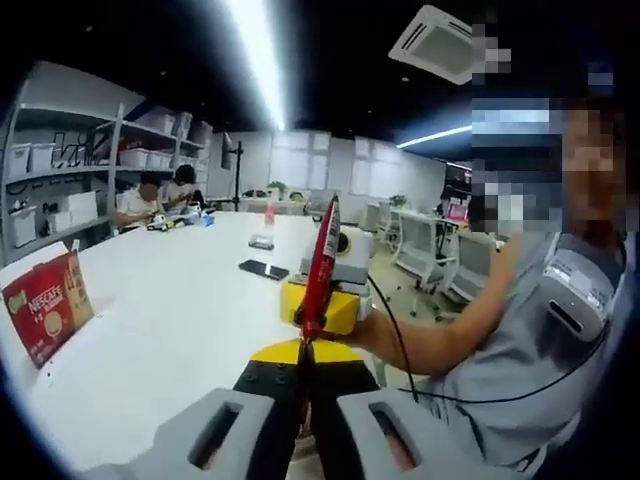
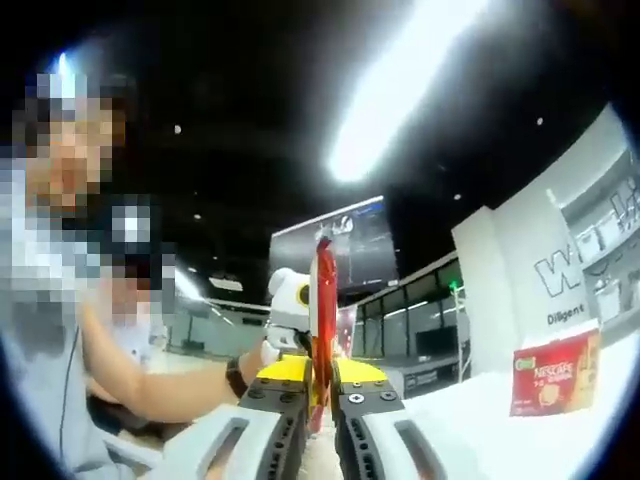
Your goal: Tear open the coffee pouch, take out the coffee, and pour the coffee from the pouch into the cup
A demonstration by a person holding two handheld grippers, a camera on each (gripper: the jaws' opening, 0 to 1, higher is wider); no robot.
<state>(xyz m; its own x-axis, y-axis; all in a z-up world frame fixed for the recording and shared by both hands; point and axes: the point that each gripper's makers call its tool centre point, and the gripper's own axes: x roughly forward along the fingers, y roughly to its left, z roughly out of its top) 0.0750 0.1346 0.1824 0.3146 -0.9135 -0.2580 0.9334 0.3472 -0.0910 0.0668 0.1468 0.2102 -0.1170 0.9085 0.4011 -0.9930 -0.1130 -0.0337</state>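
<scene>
A slim red coffee pouch (image 1: 322,255) stands upright between both grippers. In the left gripper view my left gripper (image 1: 304,352) is shut on its lower end, and the right gripper (image 1: 318,306), with yellow tips, is clamped on it just above, held by a person's hand from the right. In the right gripper view my right gripper (image 2: 321,378) is shut on the same pouch (image 2: 323,290), whose top edge rises against the dark ceiling. The left gripper's pale body (image 2: 288,300) sits just behind the pouch, at the end of the person's forearm.
A red Nescafe box (image 1: 45,308) stands on the white table (image 1: 170,330) at the left, also visible as the Nescafe box (image 2: 555,375) at right. A dark phone (image 1: 263,269) lies mid-table. Two people sit at the far end near shelves. The holder's body fills the right side.
</scene>
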